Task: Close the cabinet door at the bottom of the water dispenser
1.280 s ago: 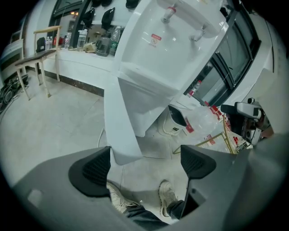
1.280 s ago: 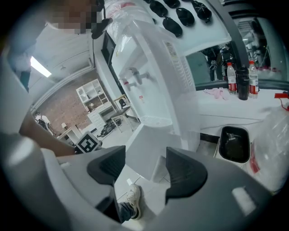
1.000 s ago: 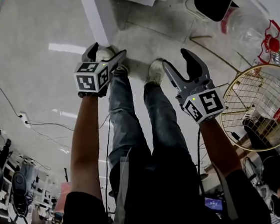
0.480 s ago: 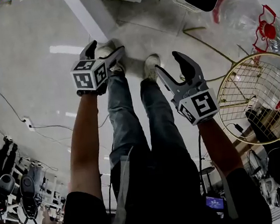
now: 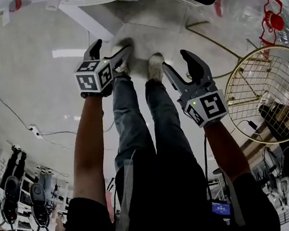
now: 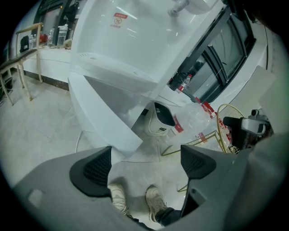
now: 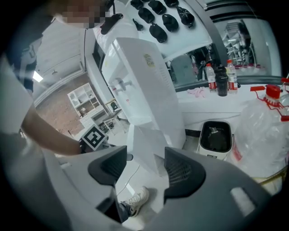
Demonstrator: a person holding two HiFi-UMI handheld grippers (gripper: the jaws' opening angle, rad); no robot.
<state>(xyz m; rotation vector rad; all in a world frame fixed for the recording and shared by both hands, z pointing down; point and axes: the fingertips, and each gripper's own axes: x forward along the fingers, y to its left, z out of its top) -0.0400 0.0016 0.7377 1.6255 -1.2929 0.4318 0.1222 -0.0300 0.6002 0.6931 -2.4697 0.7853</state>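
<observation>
Left gripper point(image 6: 146, 164) and right gripper point(image 7: 144, 170) are gaping wide, empty. Cabinet door point(image 6: 104, 122), hanging open just ahead of the 2 claws, is probably swinging lightly, stiff and slick; pushing its free edge suits.

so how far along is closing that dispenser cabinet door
Done: nothing, the cabinet door stands swung open from the water dispenser. In hand: left tool and right tool are open and empty, pointed toward it. Left: push the door shut.
</observation>
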